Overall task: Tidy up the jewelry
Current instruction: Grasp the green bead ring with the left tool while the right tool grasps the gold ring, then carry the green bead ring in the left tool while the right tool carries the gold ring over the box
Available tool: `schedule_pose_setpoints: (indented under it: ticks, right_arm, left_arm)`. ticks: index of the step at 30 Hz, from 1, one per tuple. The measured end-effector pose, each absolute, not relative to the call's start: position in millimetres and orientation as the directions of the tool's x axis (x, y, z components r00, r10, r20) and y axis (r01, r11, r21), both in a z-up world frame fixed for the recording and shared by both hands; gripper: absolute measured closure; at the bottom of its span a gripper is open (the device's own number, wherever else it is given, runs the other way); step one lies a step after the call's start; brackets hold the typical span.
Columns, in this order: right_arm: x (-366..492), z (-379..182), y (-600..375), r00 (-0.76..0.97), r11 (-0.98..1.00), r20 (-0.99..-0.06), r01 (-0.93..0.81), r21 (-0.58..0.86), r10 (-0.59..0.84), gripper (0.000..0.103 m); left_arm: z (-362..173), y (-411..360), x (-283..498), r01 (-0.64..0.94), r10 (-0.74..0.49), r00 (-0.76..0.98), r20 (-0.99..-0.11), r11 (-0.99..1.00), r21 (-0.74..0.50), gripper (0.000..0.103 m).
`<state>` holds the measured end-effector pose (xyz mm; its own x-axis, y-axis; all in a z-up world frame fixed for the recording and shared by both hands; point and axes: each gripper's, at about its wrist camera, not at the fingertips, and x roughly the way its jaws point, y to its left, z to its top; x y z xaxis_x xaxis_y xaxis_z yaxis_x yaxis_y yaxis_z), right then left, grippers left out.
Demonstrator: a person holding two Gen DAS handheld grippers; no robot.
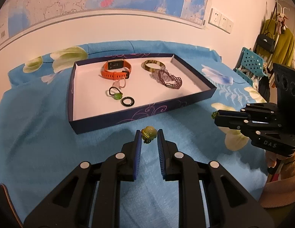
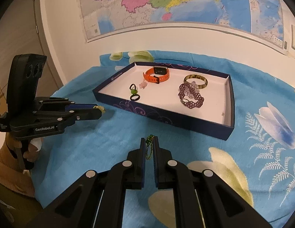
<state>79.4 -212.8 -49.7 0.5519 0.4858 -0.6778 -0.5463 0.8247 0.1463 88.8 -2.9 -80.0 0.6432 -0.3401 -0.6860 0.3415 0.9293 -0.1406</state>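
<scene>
Both grippers are matte black linkages with round silver pivot pins and ribbed blue pads lining the fingers. Seen beside the navy tray (image 2: 166, 117), the left gripper (image 2: 101, 110) carries white "GenRobot.AI" lettering and a black camera block with round lenses. The right gripper (image 1: 214, 115) shows "DAS". The person wears tan knitted sleeves (image 1: 288, 169).

Blue cloth (image 2: 113, 142) at 6 o'clock of tray (image 2: 166, 117) open; tray's near wall blocks low entry; tray's 7 o'clock corner floor bare; bracelets (image 2: 191, 95) crowd 2 o'clock.
</scene>
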Motion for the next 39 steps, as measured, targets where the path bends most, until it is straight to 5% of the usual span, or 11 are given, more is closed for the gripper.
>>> schedule_pose_setpoints:
  ticks: [39]
  right_arm:
    - [99, -33, -210, 0.590, 0.826, -0.629, -0.541, 0.157, 0.506, 0.097]
  left_arm:
    - [-53, -9, 101, 0.342, -0.359, 0.695, -0.623, 0.927, -0.153, 0.086]
